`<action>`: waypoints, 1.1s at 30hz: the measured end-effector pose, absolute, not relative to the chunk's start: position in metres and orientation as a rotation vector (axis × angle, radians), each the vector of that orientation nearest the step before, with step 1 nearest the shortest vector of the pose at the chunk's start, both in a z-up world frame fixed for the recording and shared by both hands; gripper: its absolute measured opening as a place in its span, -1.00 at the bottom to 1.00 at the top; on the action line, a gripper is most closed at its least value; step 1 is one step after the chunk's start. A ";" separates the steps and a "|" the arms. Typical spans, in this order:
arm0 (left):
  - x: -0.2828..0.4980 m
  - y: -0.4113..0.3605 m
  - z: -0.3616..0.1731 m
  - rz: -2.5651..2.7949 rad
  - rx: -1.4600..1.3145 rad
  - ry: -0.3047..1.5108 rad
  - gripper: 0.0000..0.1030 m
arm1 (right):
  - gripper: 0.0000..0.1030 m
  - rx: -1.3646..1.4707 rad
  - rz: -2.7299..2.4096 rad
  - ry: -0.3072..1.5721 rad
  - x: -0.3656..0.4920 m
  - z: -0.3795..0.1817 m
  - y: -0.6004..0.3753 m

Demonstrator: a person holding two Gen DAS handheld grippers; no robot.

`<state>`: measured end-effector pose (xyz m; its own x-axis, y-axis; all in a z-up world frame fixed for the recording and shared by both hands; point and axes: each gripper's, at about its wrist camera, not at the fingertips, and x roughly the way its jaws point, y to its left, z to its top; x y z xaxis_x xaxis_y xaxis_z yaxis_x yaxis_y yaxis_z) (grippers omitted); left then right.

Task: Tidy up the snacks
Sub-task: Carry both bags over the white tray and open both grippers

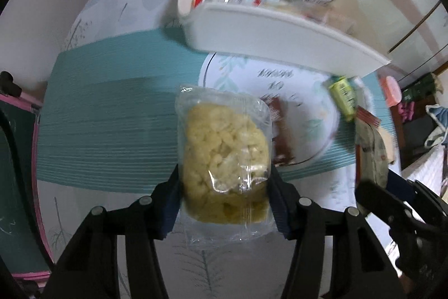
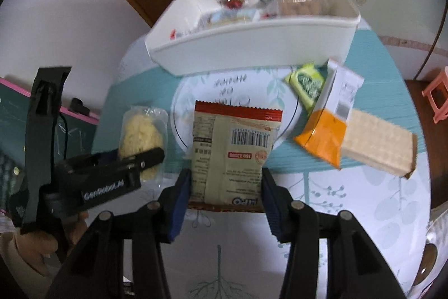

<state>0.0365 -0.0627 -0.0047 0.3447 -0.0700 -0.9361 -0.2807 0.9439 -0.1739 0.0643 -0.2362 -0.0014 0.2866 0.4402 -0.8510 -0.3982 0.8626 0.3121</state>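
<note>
In the left wrist view, our left gripper (image 1: 224, 187) has its blue-padded fingers (image 1: 171, 203) closed on the clear plastic pouch of pale puffed snack (image 1: 224, 147), held above the bench's near edge; the slick film could slide out.

In the right wrist view, our right gripper (image 2: 226, 187) clamps the beige red-trimmed foil snack packet (image 2: 232, 153). Both aim for the white plastic bin (image 2: 252, 44) at the far edge, where we risk collision.

Both grippers closed on loads.
Left gripper (image 1: 225, 187) clamps low centre; right gripper (image 2: 226, 184) likewise, fingers pointing up-frame.
</note>
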 end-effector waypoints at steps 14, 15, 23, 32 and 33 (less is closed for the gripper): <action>0.078 -0.067 0.102 0.081 -0.293 1.006 0.06 | -0.05 0.058 0.557 0.917 0.104 0.094 -0.236; 0.084 -0.067 0.109 0.077 -0.289 0.993 0.06 | -0.05 0.056 0.557 0.895 0.108 0.102 -0.236; 0.120 -0.069 0.144 0.059 -0.258 0.913 0.06 | -0.05 0.057 0.542 0.785 0.141 0.141 -0.231; 0.155 -0.068 0.164 0.065 -0.229 0.869 0.07 | -0.04 0.018 0.519 0.728 0.165 0.159 -0.224; 0.159 -0.068 0.165 0.067 -0.222 0.867 0.07 | -0.04 0.016 0.516 0.727 0.167 0.160 -0.223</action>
<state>0.1588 -0.0683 0.1648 0.6463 -0.0320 -0.7624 -0.1480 0.9749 -0.1664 0.1665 -0.2232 0.1599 0.6286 0.4556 -0.6303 -0.4448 0.8754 0.1891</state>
